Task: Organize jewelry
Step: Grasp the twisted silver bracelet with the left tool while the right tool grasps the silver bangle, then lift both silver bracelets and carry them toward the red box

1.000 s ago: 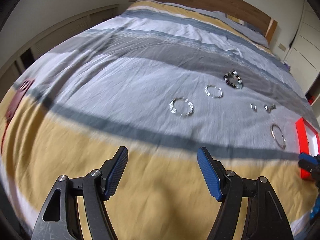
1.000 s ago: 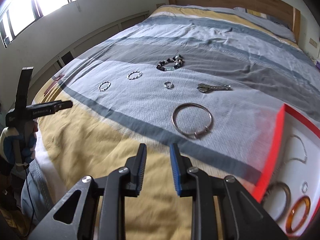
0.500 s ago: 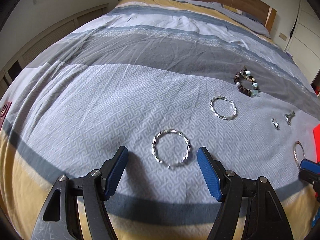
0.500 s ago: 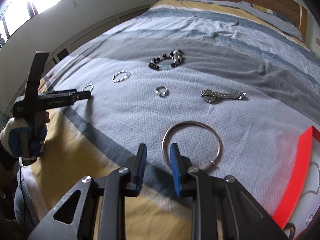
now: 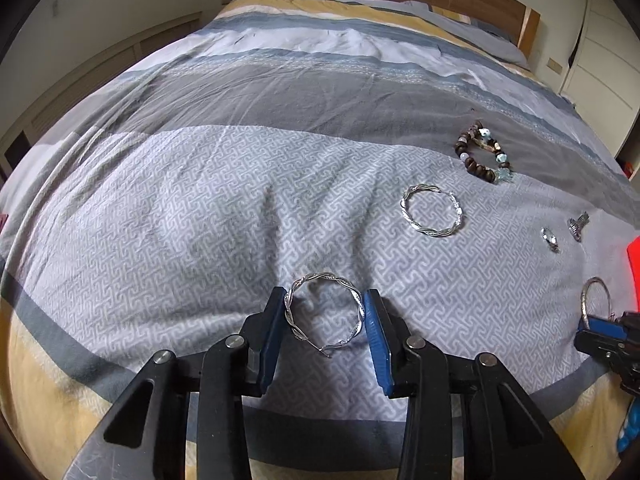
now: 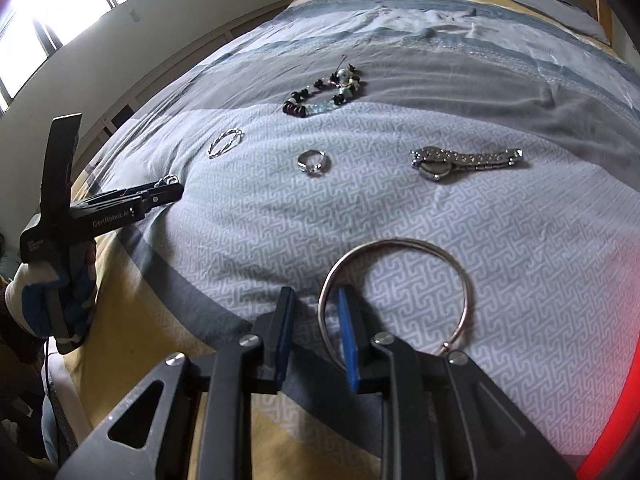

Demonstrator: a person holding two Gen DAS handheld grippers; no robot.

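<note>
The left gripper (image 5: 325, 322) stood with its blue pads (image 5: 273, 332) set on either side of a twisted silver hoop (image 5: 325, 314) that lay flat on the patterned grey band of the bedspread (image 5: 192, 216). The pads looked to be touching its outer rim or a hair off it, so whether the hoop was truly pinched could not be told. The right gripper (image 6: 314, 334) had its jaws apart by a narrow gap, straddling the near-left arc of a plain metal bangle (image 6: 394, 292), one pad inside the ring and one outside, without clear contact. Taking that bangle as the landmark, a small ring (image 6: 314, 162) lay beyond it, a metal watch (image 6: 464, 159) beyond it to the right, a second twisted hoop (image 6: 225, 142) farther off to the left, and a beaded bracelet (image 6: 324, 94) farthest away; a red tray edge (image 6: 624, 360) sat close on its right. Both hoops appeared light, thin and stiff, with smooth metal likely to skid across the pads, while the soft quilt would give way under any downward push. The twisted hoop would probably be held best across its diameter with gentle pressure, since a hard squeeze might bend or spring it. The bangle seemed best taken across its wire at one point, away from its clasp end (image 6: 446, 346).
</note>
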